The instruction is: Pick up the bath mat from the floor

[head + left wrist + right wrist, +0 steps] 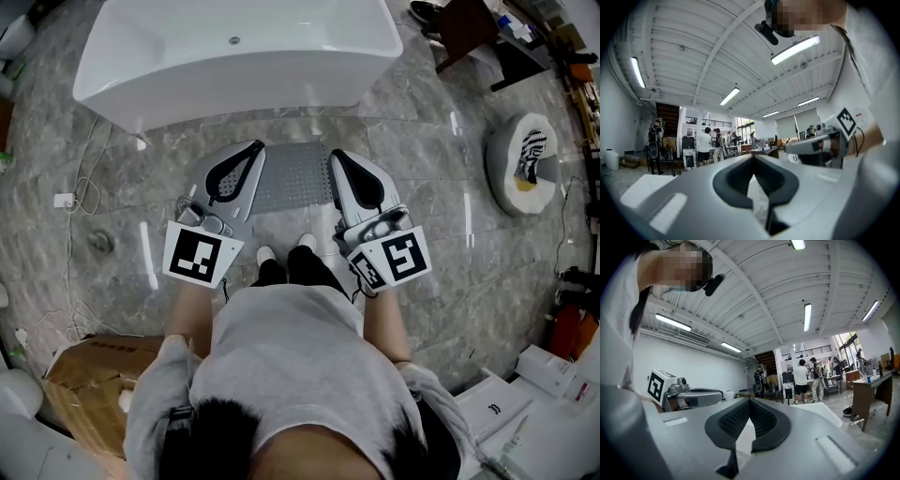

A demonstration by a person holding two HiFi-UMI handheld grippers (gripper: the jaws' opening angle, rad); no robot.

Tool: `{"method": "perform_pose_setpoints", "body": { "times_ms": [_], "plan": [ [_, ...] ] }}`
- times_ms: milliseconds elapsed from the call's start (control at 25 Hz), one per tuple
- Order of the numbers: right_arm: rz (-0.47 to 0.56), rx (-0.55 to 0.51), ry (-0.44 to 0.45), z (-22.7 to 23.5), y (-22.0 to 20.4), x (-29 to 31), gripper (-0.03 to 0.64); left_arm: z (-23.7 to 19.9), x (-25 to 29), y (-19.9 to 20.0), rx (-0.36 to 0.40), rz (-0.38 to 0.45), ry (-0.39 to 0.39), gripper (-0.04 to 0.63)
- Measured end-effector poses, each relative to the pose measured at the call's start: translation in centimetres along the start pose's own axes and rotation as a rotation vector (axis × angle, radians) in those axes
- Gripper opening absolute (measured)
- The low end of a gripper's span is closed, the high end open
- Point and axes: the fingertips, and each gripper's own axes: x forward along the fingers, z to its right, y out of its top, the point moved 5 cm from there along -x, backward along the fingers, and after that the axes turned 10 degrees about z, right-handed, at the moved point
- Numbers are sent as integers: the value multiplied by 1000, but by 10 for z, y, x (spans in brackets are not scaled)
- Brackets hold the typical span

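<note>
- Two grey-and-white hand-held tools show in the head view, one in each of the person's hands. The left tool (255, 148) and the right tool (335, 155) both point toward the white oval bathtub (234, 56).
- The left tool is fully closed. In its own view the black ribbed pads (736, 180) meet at the tips with nothing between them.
- The right tool is closed the same way, its black ribbed pads (729, 420) tip to tip and empty.
- The grey rectangular nubbed bath mat (295, 176) lies flat on the grey marbled tile floor (112, 187), just in front of the bathtub's near wall. In the head view it shows between the two tools, and neither has hold of it.
- The person's white shoes (265, 254) stand at the mat edge farthest from the bathtub.
- Each tool carries a white cube with black square markers (202, 255) at the end turned away from the bathtub.
- A thin white cable (80, 178) trails over the floor near the bathtub's left end.
- A brown cardboard box (84, 375) sits well apart from the bathtub, behind the person's left side.
- A round white cushion-like thing (520, 164) lies well off the bathtub's right end, with a striped item on top that is too small to make out.
</note>
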Motion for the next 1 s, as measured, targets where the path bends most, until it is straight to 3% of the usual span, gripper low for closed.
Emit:
{"method": "perform_pose_setpoints", "body": {
  "times_ms": [480,1000],
  "plan": [
    [-7,9,62,54,9,9,2,5,32,2,21,-31,101,2],
    [-36,43,122,118,-22,20,2,2,53,-27,47,-89,247,2]
  ]
}}
